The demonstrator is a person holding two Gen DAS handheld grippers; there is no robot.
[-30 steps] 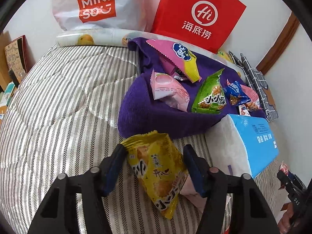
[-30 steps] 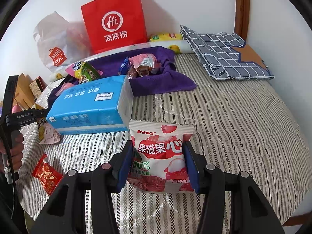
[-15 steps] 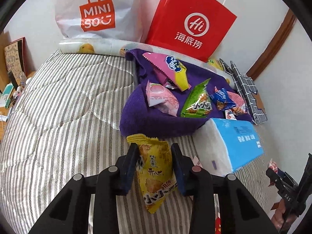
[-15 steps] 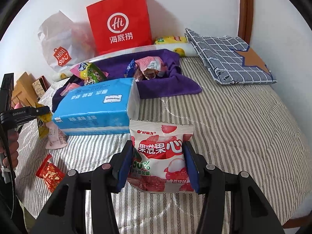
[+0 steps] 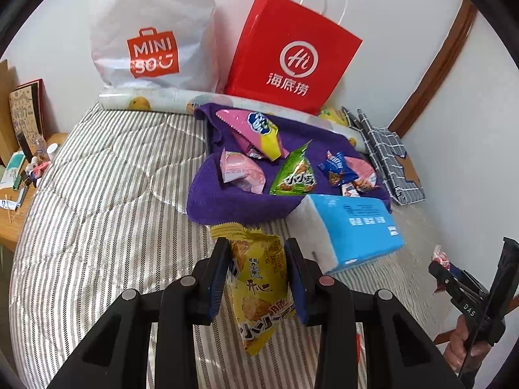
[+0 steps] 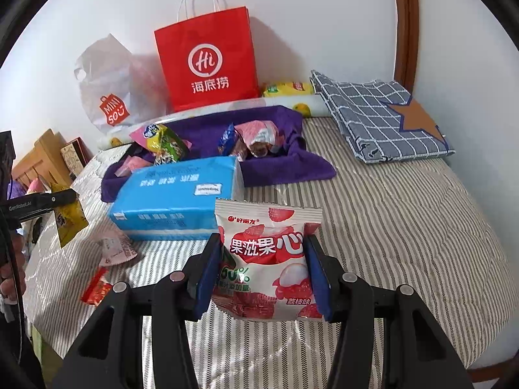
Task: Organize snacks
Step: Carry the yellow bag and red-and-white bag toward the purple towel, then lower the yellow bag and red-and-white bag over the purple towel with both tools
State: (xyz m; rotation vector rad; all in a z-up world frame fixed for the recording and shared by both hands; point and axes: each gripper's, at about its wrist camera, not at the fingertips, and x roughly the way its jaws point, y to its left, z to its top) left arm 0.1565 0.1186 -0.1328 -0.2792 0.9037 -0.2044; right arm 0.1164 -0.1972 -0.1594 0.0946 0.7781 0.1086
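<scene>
Pinching a yellow snack packet (image 5: 259,278), left gripper (image 5: 258,275) matched right gripper (image 6: 264,272) clamping a lychee gummy bag (image 6: 266,259), while the purple towel nest (image 5: 240,201) held assorted packets.

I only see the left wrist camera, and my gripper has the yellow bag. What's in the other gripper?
Observer: The right gripper is shut on a white-and-red fruit packet.
Operator: Is my yellow bag off the bed?
Observer: Yes. In the right wrist view the yellow bag hangs from the left gripper and looks clear of the bed.
Operator: Are there any snacks I can't see?
Observer: A pale pink packet and a small red packet lie on the bed in front of the tissue pack.
</scene>
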